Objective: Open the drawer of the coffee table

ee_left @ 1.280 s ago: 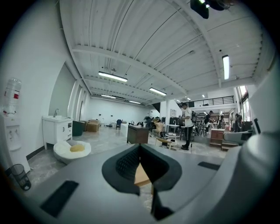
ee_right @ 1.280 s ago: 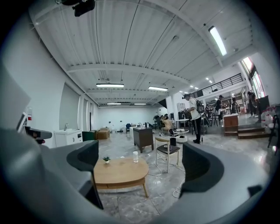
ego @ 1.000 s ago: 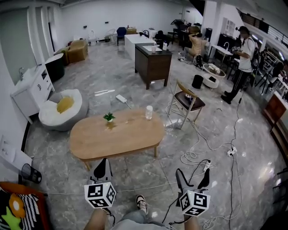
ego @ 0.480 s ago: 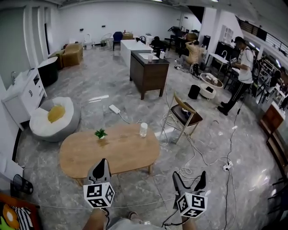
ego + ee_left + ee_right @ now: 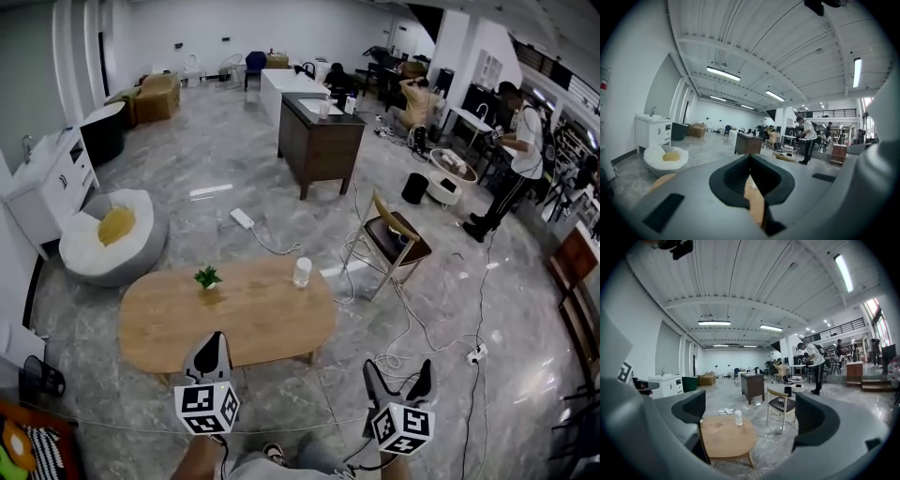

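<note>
**Head view: table drawn nearer, drawer untouched**

Head view shows a white beanbag [image 5: 103,234] at far left. Next comes the oval wooden table [image 5: 244,319], carrying a small plant [image 5: 207,277] and a clear cup [image 5: 302,272], and a chair [image 5: 394,230] stands to its right. Over the last second the table has slid left and lower in frame, so the person has stepped toward its long near side. In the last half second it barely shifts.

No drawer front can be made out from here; it probably sits under the top's near edge. The left hand-held gripper [image 5: 212,345] hangs just short of that edge, jaws pressed together on nothing. The right hand-held gripper [image 5: 398,370] has its jaws wide apart and empty, over floor right of the table. The reach for the drawer has not begun.
</note>
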